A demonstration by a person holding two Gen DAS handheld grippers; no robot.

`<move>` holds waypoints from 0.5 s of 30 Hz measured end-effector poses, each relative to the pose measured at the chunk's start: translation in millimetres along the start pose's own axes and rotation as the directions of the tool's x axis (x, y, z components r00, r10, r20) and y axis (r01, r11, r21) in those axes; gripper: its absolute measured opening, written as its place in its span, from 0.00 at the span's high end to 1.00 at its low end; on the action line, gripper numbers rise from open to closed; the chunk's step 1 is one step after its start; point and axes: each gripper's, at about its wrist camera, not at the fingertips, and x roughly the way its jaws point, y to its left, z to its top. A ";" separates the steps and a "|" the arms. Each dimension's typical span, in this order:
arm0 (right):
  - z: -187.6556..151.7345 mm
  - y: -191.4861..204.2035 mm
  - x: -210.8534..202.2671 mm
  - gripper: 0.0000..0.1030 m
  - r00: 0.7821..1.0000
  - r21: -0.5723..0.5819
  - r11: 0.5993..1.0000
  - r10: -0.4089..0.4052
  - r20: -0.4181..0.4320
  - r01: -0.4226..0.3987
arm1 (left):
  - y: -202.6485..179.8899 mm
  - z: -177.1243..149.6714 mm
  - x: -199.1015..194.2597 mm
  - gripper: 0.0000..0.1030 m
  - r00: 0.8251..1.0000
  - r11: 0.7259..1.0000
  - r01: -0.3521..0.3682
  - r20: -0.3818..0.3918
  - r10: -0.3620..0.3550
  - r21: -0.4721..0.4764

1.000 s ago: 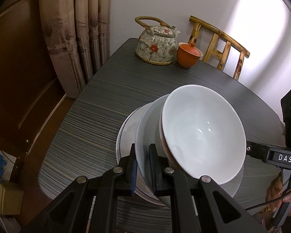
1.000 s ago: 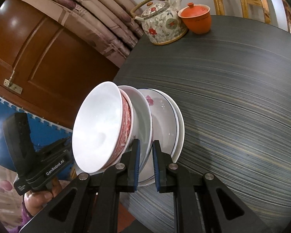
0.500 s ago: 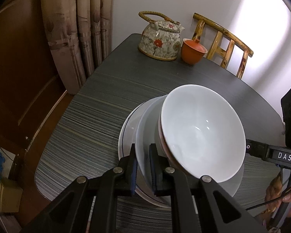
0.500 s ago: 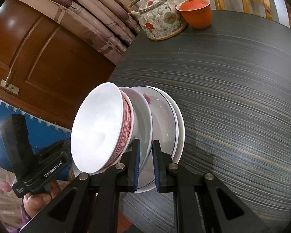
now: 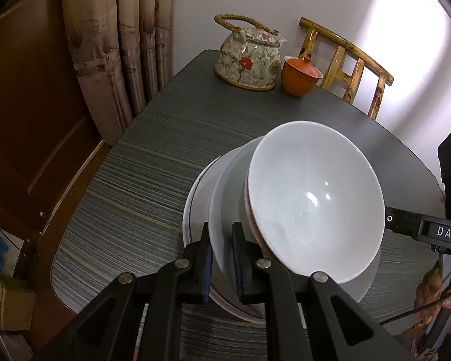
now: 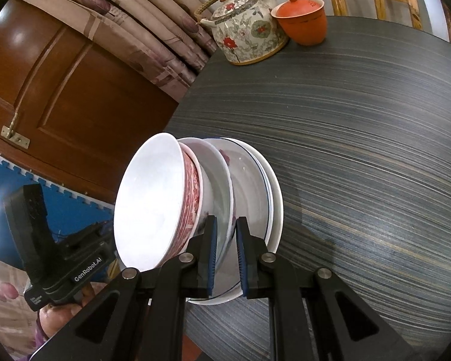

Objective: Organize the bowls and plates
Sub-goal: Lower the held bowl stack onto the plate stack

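A stack of dishes is held between both grippers above the dark striped table (image 5: 171, 138). On top sits a white bowl (image 5: 312, 198) with a red-patterned outside (image 6: 191, 195), inside a wider white bowl (image 5: 228, 198), over a blue-rimmed plate (image 5: 195, 207) and a white plate. My left gripper (image 5: 221, 258) is shut on the rim of the stack's wider bowl. My right gripper (image 6: 225, 252) is shut on the opposite rim of the stack (image 6: 225, 192). The stack's underside is hidden.
A floral teapot (image 5: 249, 60) and an orange lidded cup (image 5: 300, 75) stand at the table's far edge (image 6: 285, 69). A wooden chair (image 5: 345, 60) is behind them. Curtains (image 5: 114, 45) and a brown door (image 6: 45, 75) lie to the left.
Both grippers have carried the stack together toward the teapot end of the table. The grips on the rims have not changed.
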 end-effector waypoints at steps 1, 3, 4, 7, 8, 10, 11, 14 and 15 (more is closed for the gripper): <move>0.2 -0.3 0.3 0.87 1.000 0.000 1.000 0.000 0.003 0.000 | -0.5 -0.7 0.2 0.89 1.000 1.000 -0.003 0.001 0.003 0.003; 0.1 -1.4 0.0 0.87 1.000 -0.002 1.000 0.004 0.009 -0.004 | -1.1 -1.1 0.3 0.89 1.000 1.000 -0.009 0.006 0.008 0.008; 0.3 -1.6 0.3 0.87 1.000 0.000 1.000 0.006 0.011 -0.006 | -1.7 -1.4 0.2 0.89 1.000 1.000 -0.012 0.009 0.012 0.012; 0.4 -1.4 0.6 0.87 1.000 -0.004 1.000 0.008 0.016 -0.008 | -4.0 -3.0 0.0 0.89 1.000 0.999 -0.025 0.020 0.025 0.024; -0.6 -1.5 0.1 0.87 1.000 -0.006 1.000 0.008 0.018 -0.008 | -4.9 -3.4 0.0 0.89 0.999 0.999 -0.030 0.023 0.030 0.027; -1.6 -0.2 -0.2 0.88 1.000 -0.018 1.000 0.002 0.023 -0.001 | -7.0 -4.2 0.3 0.88 0.999 0.998 -0.041 0.029 0.040 0.037; -2.2 1.0 -0.5 0.88 1.000 -0.029 1.000 -0.006 0.027 0.007 | -7.1 -4.5 0.3 0.88 0.999 0.998 -0.043 0.031 0.042 0.040; -3.5 5.1 -0.4 0.88 0.999 -0.051 0.998 -0.027 0.041 0.029 | -7.1 -5.4 0.2 0.88 0.998 0.998 -0.047 0.041 0.046 0.041; -3.6 5.5 -0.3 0.88 0.999 -0.056 0.998 -0.029 0.045 0.032 | -7.7 -5.7 0.1 0.87 0.998 0.997 -0.053 0.044 0.051 0.047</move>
